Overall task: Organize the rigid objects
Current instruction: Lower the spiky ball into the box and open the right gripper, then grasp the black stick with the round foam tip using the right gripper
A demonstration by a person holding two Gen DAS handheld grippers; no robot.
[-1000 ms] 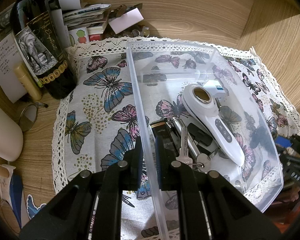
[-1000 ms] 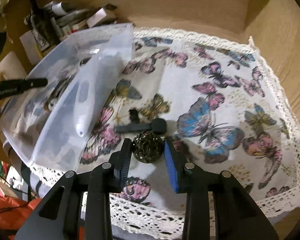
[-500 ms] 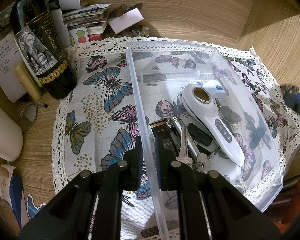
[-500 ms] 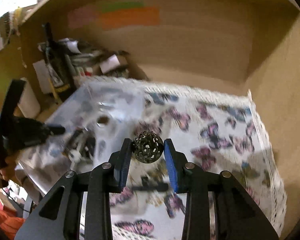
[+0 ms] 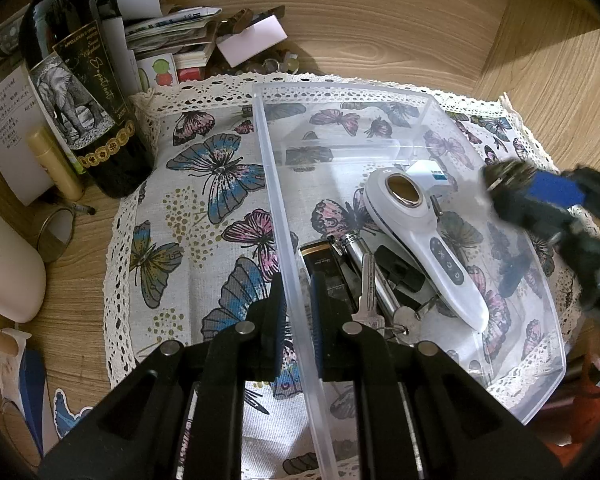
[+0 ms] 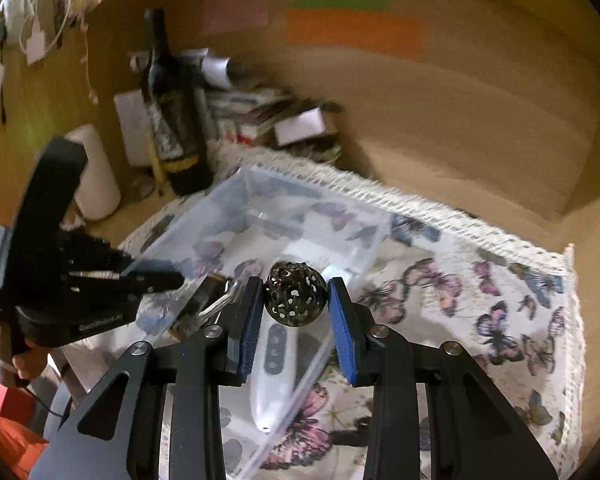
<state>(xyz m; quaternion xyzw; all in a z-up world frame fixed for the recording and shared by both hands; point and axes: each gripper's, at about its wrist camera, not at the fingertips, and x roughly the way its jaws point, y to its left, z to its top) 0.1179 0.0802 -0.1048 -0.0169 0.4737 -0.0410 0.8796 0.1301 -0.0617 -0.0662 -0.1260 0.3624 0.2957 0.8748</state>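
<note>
Two sets of fingers, both gripping. Right gripper (image 6: 292, 304) pinches perforated metal ball (image 6: 295, 294), lifted above near right part of clear plastic bin (image 5: 380, 92). Left gripper (image 5: 297, 312) fingers pressed together on bin's left wall, near end. Bin sits on butterfly cloth (image 5: 204, 216) over wooden surface (image 5: 380, 20), holding white handheld device (image 5: 424, 236), keys (image 5: 370, 292), dark items. Wine bottle (image 5: 80, 92) far left.

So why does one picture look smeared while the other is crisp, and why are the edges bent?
Right wrist view: the background bottle and bin are motion-blurred, while the held ball stays sharp. Left wrist view: sharp, except the blurred right gripper at the edge. Both: fisheye bending, dark corners, warm dim light.
</note>
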